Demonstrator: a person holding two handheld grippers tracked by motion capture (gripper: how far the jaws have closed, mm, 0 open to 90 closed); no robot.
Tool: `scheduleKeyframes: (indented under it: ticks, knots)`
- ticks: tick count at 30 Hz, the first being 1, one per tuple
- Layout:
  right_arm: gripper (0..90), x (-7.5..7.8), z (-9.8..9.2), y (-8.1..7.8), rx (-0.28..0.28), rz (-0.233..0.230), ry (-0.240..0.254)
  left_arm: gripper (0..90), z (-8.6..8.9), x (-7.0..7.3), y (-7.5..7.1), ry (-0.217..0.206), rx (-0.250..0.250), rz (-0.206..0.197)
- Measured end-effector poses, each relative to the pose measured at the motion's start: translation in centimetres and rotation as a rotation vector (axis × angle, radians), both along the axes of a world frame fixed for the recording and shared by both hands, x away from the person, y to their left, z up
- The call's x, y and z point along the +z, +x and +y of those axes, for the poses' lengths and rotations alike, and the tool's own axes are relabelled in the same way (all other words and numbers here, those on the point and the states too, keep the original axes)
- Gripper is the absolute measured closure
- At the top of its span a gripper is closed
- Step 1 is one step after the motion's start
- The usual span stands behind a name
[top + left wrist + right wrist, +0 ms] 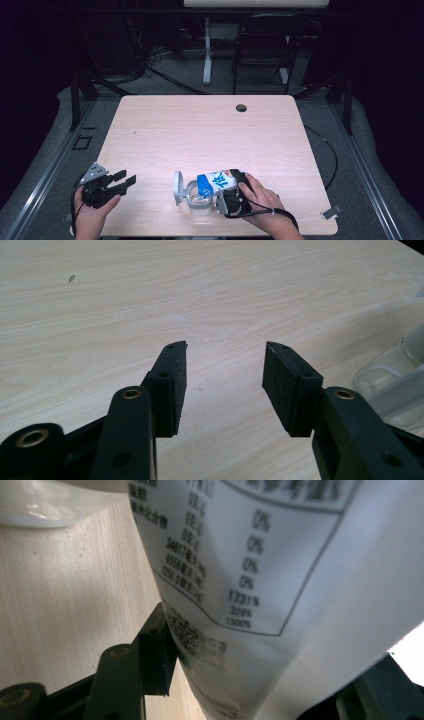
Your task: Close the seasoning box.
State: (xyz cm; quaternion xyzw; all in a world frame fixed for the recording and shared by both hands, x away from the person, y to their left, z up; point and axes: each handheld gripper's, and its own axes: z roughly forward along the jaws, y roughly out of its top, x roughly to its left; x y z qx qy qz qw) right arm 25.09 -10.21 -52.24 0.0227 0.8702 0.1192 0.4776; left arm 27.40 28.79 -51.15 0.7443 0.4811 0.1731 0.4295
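Note:
A white pouch [216,182] with a blue patch and blue lettering is tipped over a clear plastic jar [196,199] near the table's front edge. My right gripper [225,196] is shut on this pouch; in the right gripper view the pouch's printed white side [260,570] sits pinched between the two black jaws. The jar's hinged grey lid [177,187] stands open to the left. My left gripper [127,179] rests at the front left, open, with bare wood between its pads [176,382]. The jar's clear edge [395,380] shows at the right of the left gripper view.
The light wooden table [200,130] has a round cable hole [241,107] near its far edge. A dark folding chair [262,47] and a white desk leg [207,50] stand beyond it. A black cable [327,145] curves off the right side.

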Motion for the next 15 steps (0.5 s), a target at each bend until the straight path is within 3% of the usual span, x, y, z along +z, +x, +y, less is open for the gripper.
scheduleKeyframes:
  ticks: [15]
  knots:
    - [42.9,0.33,0.00,-0.13,0.003,-0.009,-0.073,52.7,0.15,0.11,-0.03,0.003,0.000,0.002]
